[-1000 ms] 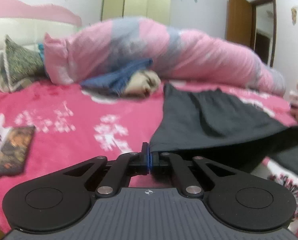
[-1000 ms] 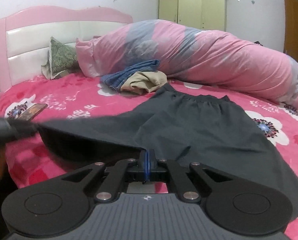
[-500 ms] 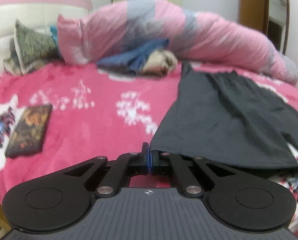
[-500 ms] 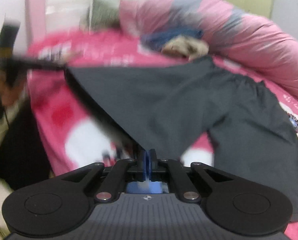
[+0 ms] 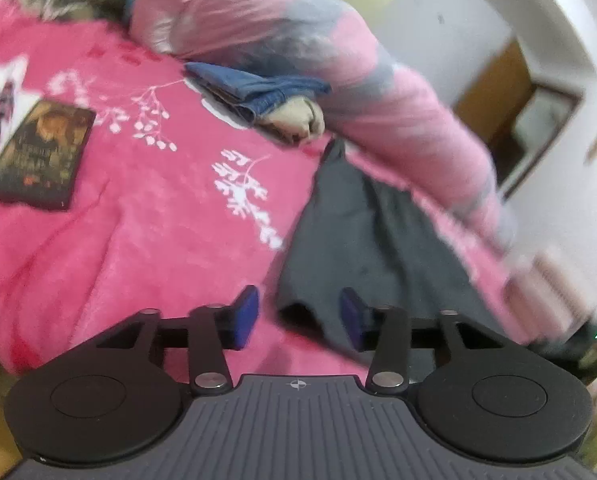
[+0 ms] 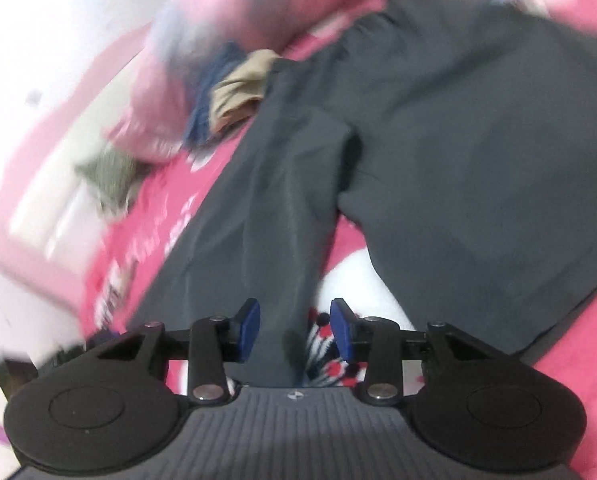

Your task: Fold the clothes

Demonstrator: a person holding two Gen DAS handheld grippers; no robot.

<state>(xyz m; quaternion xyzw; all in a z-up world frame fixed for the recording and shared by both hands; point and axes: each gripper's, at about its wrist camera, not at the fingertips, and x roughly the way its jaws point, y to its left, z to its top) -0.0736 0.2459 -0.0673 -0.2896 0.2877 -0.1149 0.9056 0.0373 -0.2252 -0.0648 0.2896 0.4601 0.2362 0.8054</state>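
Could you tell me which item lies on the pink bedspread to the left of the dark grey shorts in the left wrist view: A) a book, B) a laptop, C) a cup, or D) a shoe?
A: a dark-covered book lies flat on the pink bedspread, well left of the dark grey shorts.

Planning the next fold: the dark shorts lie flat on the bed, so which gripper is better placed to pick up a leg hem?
Probably the right gripper: its opening jaws straddle a leg hem of the dark shorts. The left gripper, also opening, sits at the outer corner.
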